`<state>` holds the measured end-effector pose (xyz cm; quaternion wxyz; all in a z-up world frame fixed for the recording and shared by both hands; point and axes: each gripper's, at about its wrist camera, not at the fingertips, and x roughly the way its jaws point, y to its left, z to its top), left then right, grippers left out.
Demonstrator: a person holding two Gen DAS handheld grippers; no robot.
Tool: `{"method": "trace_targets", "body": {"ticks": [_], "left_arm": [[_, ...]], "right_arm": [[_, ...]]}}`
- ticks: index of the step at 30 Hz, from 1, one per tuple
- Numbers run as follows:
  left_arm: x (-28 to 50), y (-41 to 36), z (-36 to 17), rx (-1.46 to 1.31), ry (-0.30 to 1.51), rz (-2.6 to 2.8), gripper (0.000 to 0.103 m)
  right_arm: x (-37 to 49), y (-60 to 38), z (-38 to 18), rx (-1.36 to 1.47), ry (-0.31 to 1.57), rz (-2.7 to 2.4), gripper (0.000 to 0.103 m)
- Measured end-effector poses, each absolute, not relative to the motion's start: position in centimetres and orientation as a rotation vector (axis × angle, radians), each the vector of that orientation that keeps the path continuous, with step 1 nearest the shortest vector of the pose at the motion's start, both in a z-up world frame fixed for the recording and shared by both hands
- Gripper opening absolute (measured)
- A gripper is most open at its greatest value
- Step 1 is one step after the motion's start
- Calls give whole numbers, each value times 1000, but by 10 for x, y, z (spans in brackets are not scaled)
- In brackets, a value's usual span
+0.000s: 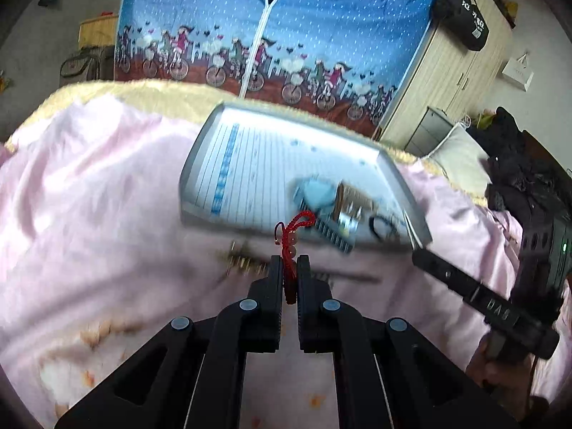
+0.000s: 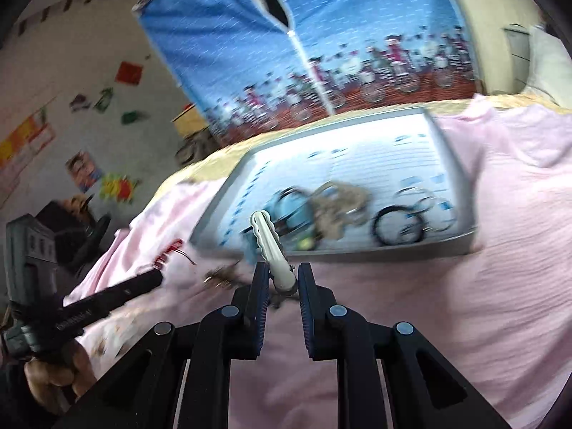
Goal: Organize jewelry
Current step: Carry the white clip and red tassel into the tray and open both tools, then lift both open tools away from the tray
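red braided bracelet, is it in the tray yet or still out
Still out. The red braided bracelet is clamped in the left tongs, held over the pink blanket short of the tray.

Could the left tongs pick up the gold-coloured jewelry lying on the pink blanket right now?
Probably not yet. The left tongs are shut on a red braided cord, so they would have to set that down first. Otherwise the gold-coloured jewelry lies uncovered on the pink blanket, just ahead to the left.
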<state>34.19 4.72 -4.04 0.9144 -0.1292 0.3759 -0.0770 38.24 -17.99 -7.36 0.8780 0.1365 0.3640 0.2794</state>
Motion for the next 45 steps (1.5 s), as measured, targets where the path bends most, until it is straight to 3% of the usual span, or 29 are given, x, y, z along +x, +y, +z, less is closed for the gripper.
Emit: {"method": "trace_targets", "body": {"ticks": [12, 31, 32, 34, 36, 38, 40, 42, 45], "left_arm": [[434, 41, -68, -276, 771, -112, 4], [449, 39, -99, -319, 904, -110, 6], [448, 41, -98, -332, 908, -107, 10], [441, 45, -91, -367, 879, -116, 34], [429, 50, -81, -376, 831, -102, 80], [418, 55, -69, -381, 787, -89, 90], [405, 60, -57, -374, 749, -78, 92], [392, 62, -46, -356, 716, -65, 101], [367, 63, -28, -294, 641, -38, 101]], "right_arm": [[426, -204, -93, 312, 700, 450, 16], [442, -201, -108, 278, 761, 420, 17], [442, -201, -107, 278, 763, 420, 18], [442, -201, -107, 275, 766, 419, 20], [439, -200, -104, 266, 761, 418, 33], [435, -199, -100, 250, 747, 409, 42], [429, -197, -92, 228, 722, 401, 52], [420, -195, -82, 205, 682, 397, 74], [402, -194, -64, 193, 607, 415, 98]]}}
